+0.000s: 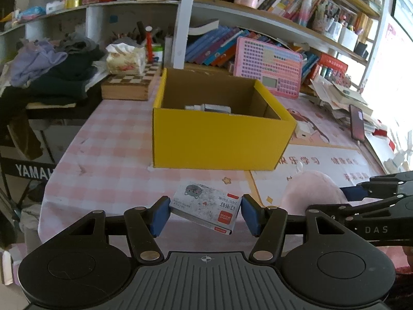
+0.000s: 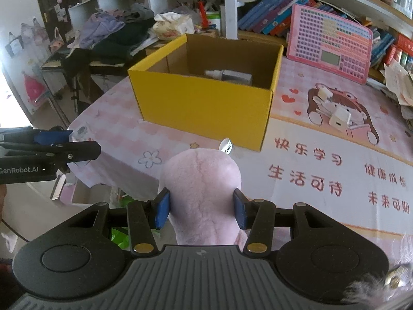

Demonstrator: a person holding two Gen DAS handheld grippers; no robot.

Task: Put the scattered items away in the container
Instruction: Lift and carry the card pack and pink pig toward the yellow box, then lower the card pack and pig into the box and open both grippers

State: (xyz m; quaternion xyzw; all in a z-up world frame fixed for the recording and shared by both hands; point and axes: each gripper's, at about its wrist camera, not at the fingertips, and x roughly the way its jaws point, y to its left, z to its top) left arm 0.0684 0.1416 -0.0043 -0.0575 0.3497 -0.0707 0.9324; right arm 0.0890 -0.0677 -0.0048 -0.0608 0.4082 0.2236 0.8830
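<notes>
Yellow box (image 1: pixel 222 139) sits open at frame centre on the pink tablecloth (image 1: pixel 108 155); below it, the right gripper (image 2: pixel 201 210) clamps a pink plush toy (image 2: pixel 201 191), the left gripper (image 1: pixel 205 213) a small staple box (image 1: pixel 206 206).

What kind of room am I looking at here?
Most likely a child's study corner at home: shelves crammed with colourful books, a pink toy learning pad leaning against them, and a desk under a pink checked cartoon mat with a yellow cardboard box.
</notes>
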